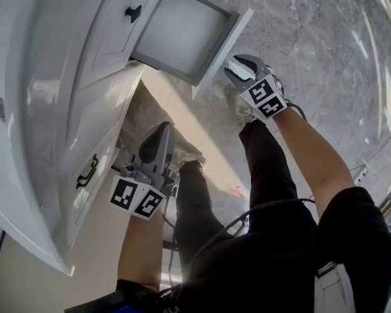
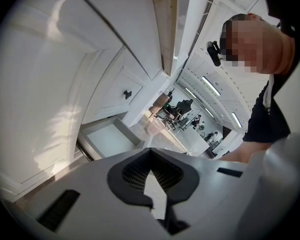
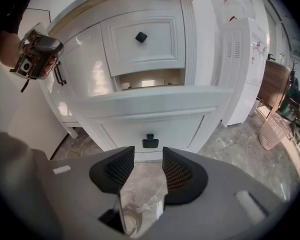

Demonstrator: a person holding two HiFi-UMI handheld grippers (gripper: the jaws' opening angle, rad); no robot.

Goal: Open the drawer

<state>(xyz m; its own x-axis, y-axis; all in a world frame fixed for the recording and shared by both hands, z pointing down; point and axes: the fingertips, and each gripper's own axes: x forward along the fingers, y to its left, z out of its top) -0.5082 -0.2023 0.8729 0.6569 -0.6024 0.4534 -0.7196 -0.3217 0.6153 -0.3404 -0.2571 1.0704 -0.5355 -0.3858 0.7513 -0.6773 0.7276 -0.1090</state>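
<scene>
Drawer (image 1: 182,34) – pulled well out of white cabinet (image 1: 58,77), interior bare, below second, shut drawer (image 3: 142,41) of cabinet. Black knob (image 3: 150,141) on pulled-out front, facing away from cabinet.

Right gripper (image 3: 148,156) – in front of cabinet, just short of knob, not touching; jaws parted, only floor seen between pads.

Left gripper (image 2: 150,154) – beside cabinet's lower door with black handle (image 1: 86,172); jaw tips together, holding nothing.
</scene>
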